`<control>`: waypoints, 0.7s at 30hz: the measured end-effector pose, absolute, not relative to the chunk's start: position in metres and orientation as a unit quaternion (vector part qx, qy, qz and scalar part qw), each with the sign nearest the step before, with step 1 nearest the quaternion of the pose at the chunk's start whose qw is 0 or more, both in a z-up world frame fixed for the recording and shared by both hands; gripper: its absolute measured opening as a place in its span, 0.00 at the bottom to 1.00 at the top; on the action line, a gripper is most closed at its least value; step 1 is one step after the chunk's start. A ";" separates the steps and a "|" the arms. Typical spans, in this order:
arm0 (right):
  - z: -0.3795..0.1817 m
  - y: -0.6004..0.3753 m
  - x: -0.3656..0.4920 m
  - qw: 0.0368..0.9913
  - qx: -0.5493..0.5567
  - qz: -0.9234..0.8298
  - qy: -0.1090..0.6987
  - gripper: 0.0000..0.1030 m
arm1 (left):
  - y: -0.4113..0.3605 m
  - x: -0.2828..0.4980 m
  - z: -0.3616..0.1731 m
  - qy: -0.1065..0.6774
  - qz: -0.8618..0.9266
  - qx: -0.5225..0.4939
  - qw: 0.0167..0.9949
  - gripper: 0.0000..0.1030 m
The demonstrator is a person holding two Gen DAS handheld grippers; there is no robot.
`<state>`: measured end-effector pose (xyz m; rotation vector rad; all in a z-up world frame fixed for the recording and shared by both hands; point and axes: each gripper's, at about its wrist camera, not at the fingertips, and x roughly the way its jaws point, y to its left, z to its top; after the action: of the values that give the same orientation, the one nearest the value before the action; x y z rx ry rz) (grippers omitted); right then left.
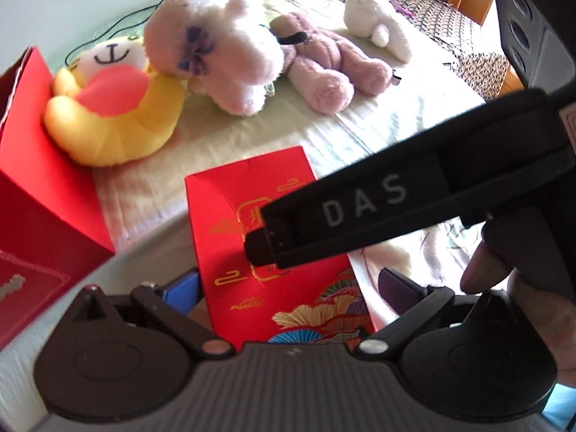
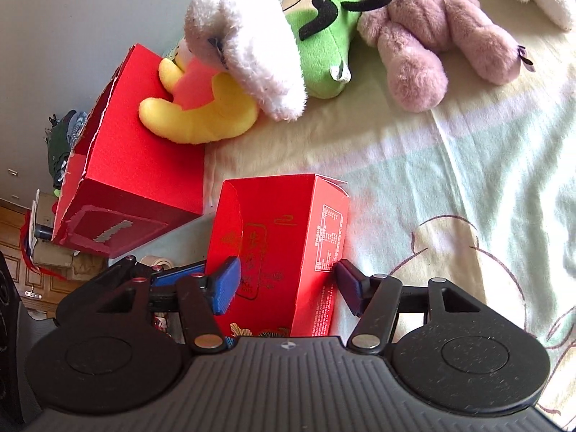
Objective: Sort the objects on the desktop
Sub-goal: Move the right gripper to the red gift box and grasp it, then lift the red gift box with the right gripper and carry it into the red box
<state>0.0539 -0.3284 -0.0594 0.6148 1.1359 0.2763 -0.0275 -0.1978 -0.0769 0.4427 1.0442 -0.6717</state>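
Observation:
A small red box with gold print (image 1: pixel 273 252) is held between both grippers above the bed. My left gripper (image 1: pixel 288 288) has a blue pad (image 1: pixel 183 288) and a dark pad on either side of it, closed on the box. My right gripper (image 2: pixel 284 284) also grips the same box (image 2: pixel 280 252), its blue pad (image 2: pixel 225 284) on the printed face and its other pad on the text side. The right gripper's black body, marked DAS (image 1: pixel 414 198), crosses the left wrist view over the box.
A larger red box (image 1: pixel 39 180) lies at the left, also in the right wrist view (image 2: pixel 126 180). Plush toys lie behind: yellow (image 1: pixel 115 118), white-pink (image 1: pixel 219 54), mauve bear (image 1: pixel 324 61), white rabbit (image 1: pixel 374 21), green (image 2: pixel 324 32). A pale patterned sheet (image 2: pixel 450 180) covers the surface.

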 end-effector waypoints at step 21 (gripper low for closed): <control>0.074 -0.331 0.008 0.884 0.288 0.106 0.351 0.59 | -0.188 -0.057 0.052 0.294 -0.394 0.227 0.841 0.95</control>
<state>0.0082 -0.3307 0.0741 0.5995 0.7314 0.2211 -0.0567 -0.1883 0.0520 0.4805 0.6220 -0.8325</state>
